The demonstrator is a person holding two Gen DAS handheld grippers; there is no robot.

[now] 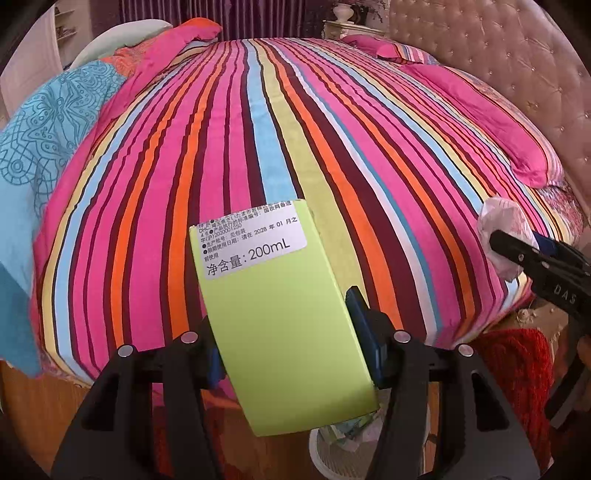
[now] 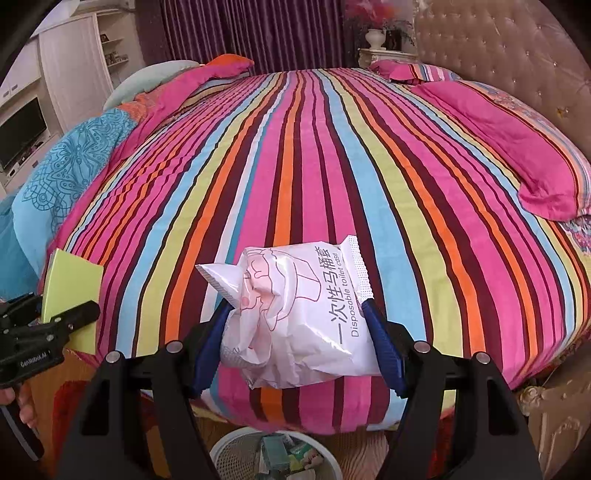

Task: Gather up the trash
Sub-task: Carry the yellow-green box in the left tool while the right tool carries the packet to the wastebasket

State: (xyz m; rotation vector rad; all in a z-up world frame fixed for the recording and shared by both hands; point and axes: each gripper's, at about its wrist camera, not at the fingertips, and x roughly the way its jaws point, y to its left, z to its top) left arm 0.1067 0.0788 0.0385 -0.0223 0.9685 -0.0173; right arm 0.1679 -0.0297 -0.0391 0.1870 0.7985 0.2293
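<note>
You stand at the edge of a bed [image 2: 295, 155] spread with a striped cover in pink, orange, blue and lime, a tufted headboard [image 2: 517, 55] rising on the right and purple curtains [image 2: 229, 29] hanging behind it. Pink pillows [image 2: 517, 147] lie along the headboard side, a blue patterned blanket [image 1: 44, 122] is bunched at the far left, and white shelving with a dark television [image 2: 22, 136] fills the left wall. Your left gripper [image 1: 288, 354] is clamped on a lime green box [image 1: 280, 317] with a white label reading 200mL, held up over the bed's near edge. Your right gripper [image 2: 299, 347] is closed around a crumpled white packet [image 2: 295, 317] printed "Disposable toilet", also raised above the cover. Below both grippers, on the floor beside the bed, a white mesh wastebasket [image 2: 236, 454] holds several pieces of packaging in green and white.
</note>
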